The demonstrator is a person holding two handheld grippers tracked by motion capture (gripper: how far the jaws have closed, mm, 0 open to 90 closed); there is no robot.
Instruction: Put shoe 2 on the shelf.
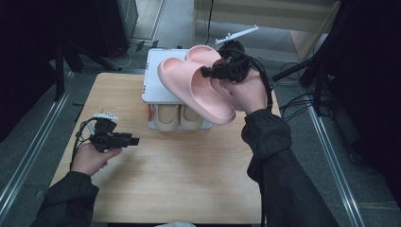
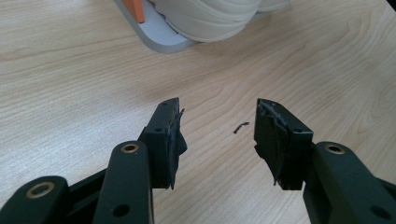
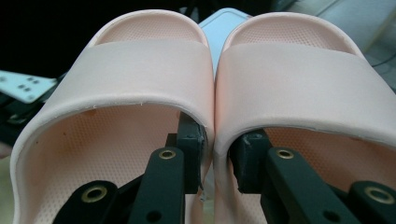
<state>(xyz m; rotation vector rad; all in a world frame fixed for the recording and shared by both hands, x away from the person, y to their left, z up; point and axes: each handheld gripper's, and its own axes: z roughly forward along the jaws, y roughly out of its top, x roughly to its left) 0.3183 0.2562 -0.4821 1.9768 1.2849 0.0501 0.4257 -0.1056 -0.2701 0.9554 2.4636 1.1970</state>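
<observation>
My right gripper (image 3: 215,163) pinches both pink slippers (image 1: 196,85) together over the rack (image 1: 153,90), toes pointing away; my left gripper (image 1: 135,141), jaws apart, idles nearer me.

Light falls from above onto the table (image 1: 179,184), warm and even, while the room around it sinks into near black at both sides of the high view. Soft shadows sit under the slippers (image 1: 198,85). That view is slightly soft and grainy. In the left gripper view the wood grain is crisp, with pale glare at the right edge. In the right gripper view, the slippers (image 3: 196,70) are sharp and the background blurred.
</observation>
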